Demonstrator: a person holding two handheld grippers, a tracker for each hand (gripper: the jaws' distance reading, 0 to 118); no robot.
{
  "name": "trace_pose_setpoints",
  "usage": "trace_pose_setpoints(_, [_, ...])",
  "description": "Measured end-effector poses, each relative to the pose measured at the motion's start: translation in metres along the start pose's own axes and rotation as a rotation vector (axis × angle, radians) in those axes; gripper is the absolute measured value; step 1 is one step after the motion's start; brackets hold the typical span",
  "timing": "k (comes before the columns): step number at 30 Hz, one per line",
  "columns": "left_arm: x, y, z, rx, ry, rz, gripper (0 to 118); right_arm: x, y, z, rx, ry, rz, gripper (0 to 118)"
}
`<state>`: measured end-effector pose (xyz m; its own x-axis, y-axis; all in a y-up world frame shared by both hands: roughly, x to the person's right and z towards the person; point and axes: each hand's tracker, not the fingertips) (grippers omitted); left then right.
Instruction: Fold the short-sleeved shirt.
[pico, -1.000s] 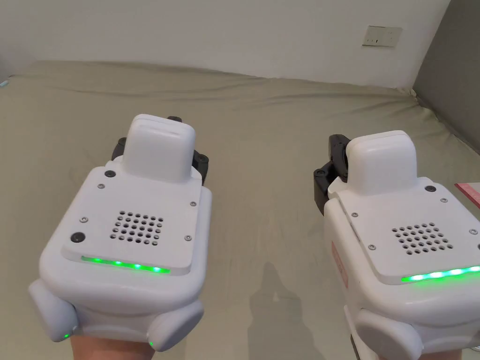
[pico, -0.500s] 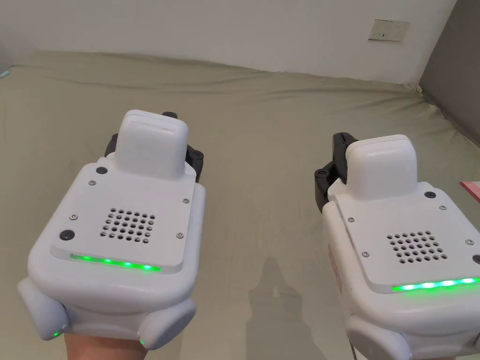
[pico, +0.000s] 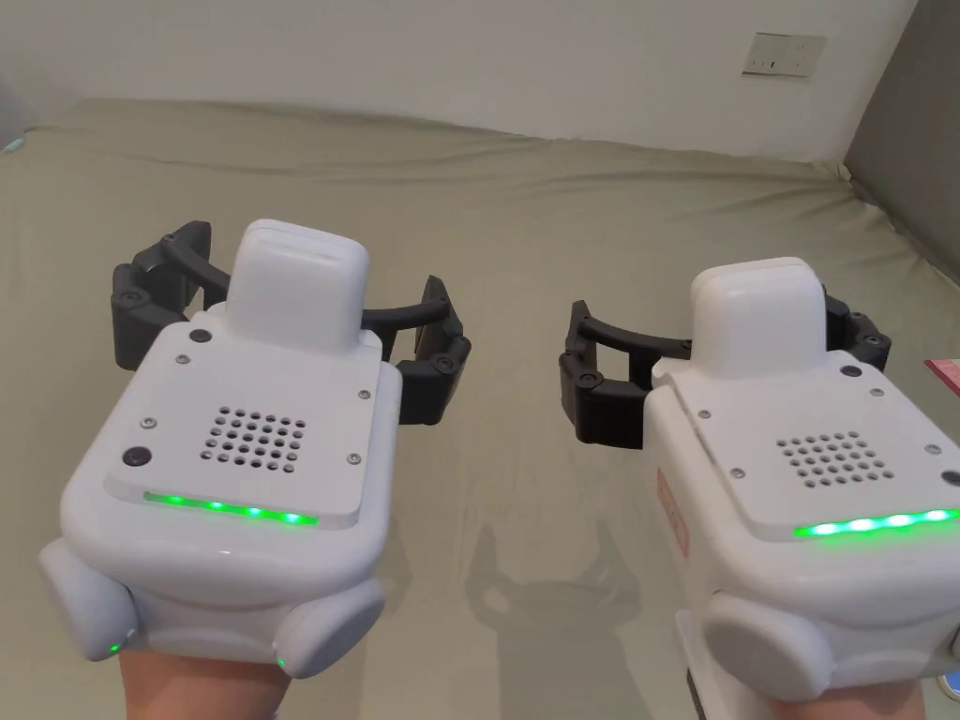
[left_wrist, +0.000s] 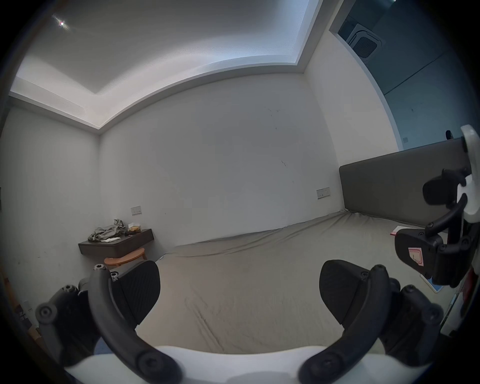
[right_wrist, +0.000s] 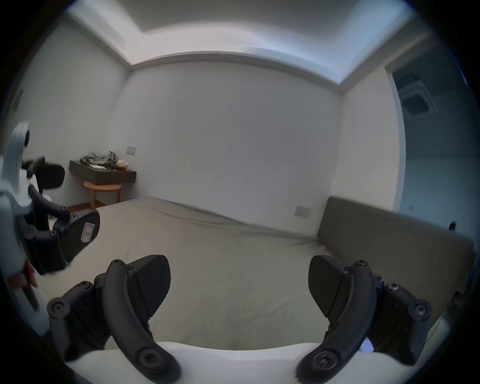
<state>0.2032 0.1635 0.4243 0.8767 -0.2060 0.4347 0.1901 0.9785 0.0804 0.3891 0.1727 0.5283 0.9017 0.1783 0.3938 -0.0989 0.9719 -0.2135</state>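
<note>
Nothing of the fold is looking done: the person is holding the white left claw with black jaws (pico: 291, 323) at the lower left of the head view and the matching white right claw (pico: 727, 375) at the lower right, both hovering above the olive-grey bed sheet (pico: 525, 234), and both are standing with jaws spread wide and gripping nothing. In the left gripper view the left claw (left_wrist: 239, 291) is framing only bare, lightly wrinkled sheet, and the right claw (right_wrist: 239, 285) is doing the same in its own view. No short-sleeved shirt is lying on the bed in front of the claws, so the whole task appears to be remaining, starting with finding and laying out the garment. A crumpled grey-green heap of cloth (left_wrist: 107, 231) is sitting on the dark wall shelf (left_wrist: 117, 245) at the middle left of the left gripper view, too small to tell whether it is the shirt. A pink-edged flat item (pico: 945, 377) is being cut off by the right edge of the head view.
</note>
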Motion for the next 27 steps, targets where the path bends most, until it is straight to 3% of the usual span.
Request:
trace_pose_setpoints(2, [-0.003, 0.001, 0.002, -0.005, -0.003, 0.019, 118, 0.004, 0.004, 0.001, -0.003, -0.008, -0.085, 111])
trace_pose_setpoints(3, [-0.003, 0.001, 0.002, -0.007, -0.006, 0.028, 118, 0.002, 0.007, 0.002, -0.02, -0.057, -0.115, 111])
trace_pose_setpoints(6, [-0.005, 0.003, 0.003, -0.008, -0.006, 0.041, 118, -0.001, 0.02, 0.002, -0.118, -0.212, -0.119, 111])
trace_pose_setpoints(8, [-0.004, 0.004, 0.003, -0.004, -0.005, 0.04, 118, -0.002, 0.024, 0.002, -0.155, -0.254, -0.087, 111])
trace_pose_setpoints(20, [0.005, 0.009, 0.004, 0.008, -0.021, 0.039, 118, -0.007, 0.03, 0.01, -0.152, -0.164, -0.086, 111])
trace_pose_setpoints(24, [0.007, 0.007, 0.003, 0.001, -0.024, 0.041, 118, -0.002, 0.021, 0.007, -0.142, -0.085, -0.164, 111])
trace_pose_setpoints(27, [0.007, 0.006, 0.002, -0.003, -0.026, 0.034, 118, -0.004, 0.015, 0.004, -0.157, -0.07, -0.133, 111])
